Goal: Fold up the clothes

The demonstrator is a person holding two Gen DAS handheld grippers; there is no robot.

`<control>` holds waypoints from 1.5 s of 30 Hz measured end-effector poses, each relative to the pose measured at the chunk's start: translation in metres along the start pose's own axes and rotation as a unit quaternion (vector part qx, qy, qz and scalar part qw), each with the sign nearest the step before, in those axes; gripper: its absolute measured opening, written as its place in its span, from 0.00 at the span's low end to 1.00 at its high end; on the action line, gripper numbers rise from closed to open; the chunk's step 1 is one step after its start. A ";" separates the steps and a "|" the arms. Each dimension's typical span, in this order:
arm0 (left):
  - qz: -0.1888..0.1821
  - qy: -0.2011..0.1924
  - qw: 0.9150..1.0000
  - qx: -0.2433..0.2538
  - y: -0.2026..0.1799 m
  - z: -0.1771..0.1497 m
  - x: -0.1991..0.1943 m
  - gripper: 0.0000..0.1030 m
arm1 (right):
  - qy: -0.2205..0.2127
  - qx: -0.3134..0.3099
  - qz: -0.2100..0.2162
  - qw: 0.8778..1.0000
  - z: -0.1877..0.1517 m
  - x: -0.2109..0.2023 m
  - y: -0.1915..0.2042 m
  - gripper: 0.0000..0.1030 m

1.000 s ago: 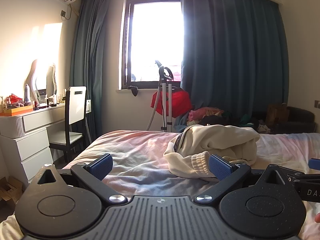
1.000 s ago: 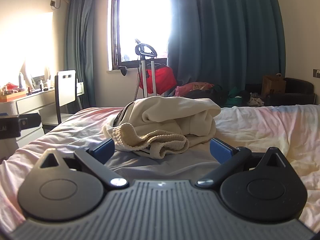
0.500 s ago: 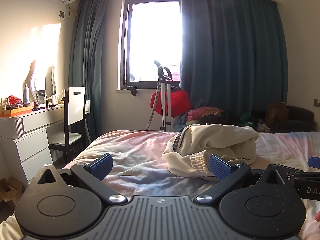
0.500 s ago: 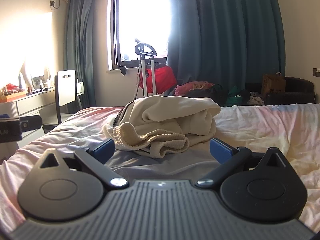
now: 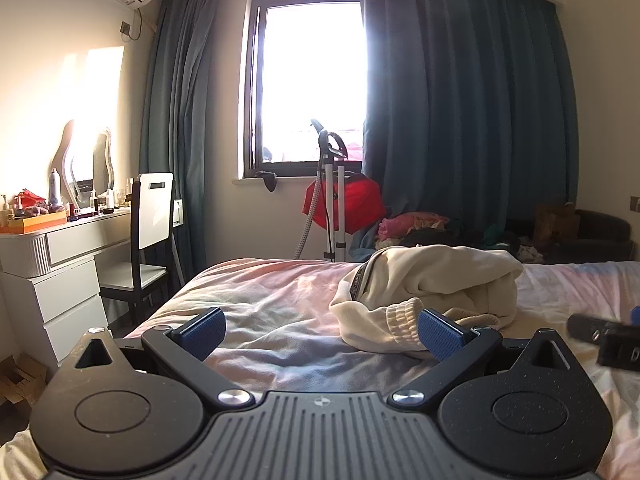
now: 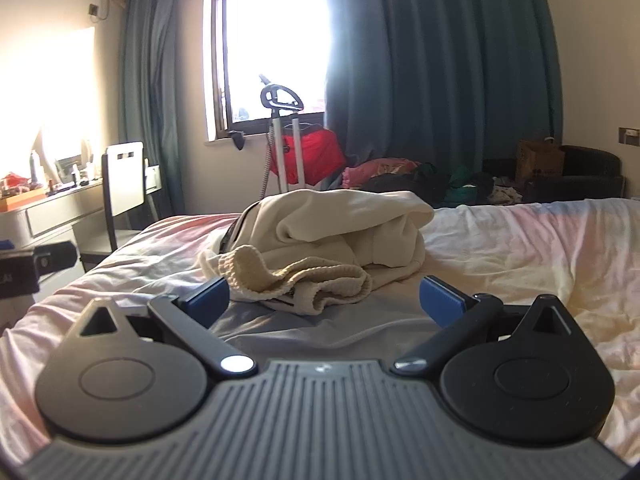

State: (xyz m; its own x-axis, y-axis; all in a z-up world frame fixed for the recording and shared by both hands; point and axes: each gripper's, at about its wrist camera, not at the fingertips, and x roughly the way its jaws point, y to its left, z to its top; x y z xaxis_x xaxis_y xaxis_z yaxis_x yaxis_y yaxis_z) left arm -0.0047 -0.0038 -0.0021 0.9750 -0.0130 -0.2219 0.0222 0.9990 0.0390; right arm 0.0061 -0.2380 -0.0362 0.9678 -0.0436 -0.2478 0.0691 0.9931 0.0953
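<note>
While the cream garment is lying bunched in a heap on the pink sheet of the bed, you are holding both grippers low over the bedding with nothing in either. Your left gripper is gaping wide, its right blue pad sitting just in front of the ribbed cuff. Your right gripper is gaping equally wide, facing the heap's knitted hem from just short of it.
</note>
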 end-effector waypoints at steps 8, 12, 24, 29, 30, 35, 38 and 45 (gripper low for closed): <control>-0.005 0.011 1.000 0.006 -0.002 -0.013 0.015 1.00 | -0.035 0.054 -0.116 0.991 0.013 -0.011 -0.021 1.00; -0.011 0.035 0.999 0.025 -0.017 -0.021 0.043 1.00 | -0.051 0.095 -0.084 0.991 0.022 -0.022 -0.041 1.00; -0.040 0.141 0.988 0.035 -0.075 -0.009 0.207 1.00 | 0.010 0.127 -0.093 0.987 0.011 0.007 -0.072 1.00; -0.019 0.163 0.986 0.037 -0.084 -0.007 0.263 0.90 | 0.018 0.136 -0.086 0.987 0.003 0.023 -0.080 1.00; -0.016 0.159 0.987 0.033 -0.082 -0.003 0.270 0.84 | 0.021 0.132 -0.085 0.987 0.000 0.028 -0.080 1.00; -0.008 0.135 0.991 0.007 -0.073 0.028 0.284 0.21 | 0.060 0.145 -0.053 0.986 -0.016 0.049 -0.080 1.00; -0.017 0.104 0.994 0.006 -0.075 0.049 0.265 0.13 | 0.070 0.150 -0.034 0.986 -0.023 0.056 -0.078 1.00; -0.079 0.004 0.997 0.023 -0.078 0.095 0.160 0.10 | 0.074 0.144 -0.036 0.986 -0.027 0.060 -0.072 1.00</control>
State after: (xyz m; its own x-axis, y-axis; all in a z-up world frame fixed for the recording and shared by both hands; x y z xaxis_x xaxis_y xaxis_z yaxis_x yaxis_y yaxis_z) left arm 0.1710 -0.0879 0.0521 0.9568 -0.1700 -0.2360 0.1859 0.9814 0.0468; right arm 0.0530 -0.3090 -0.0844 0.9135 -0.0744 -0.4000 0.2223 0.9147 0.3375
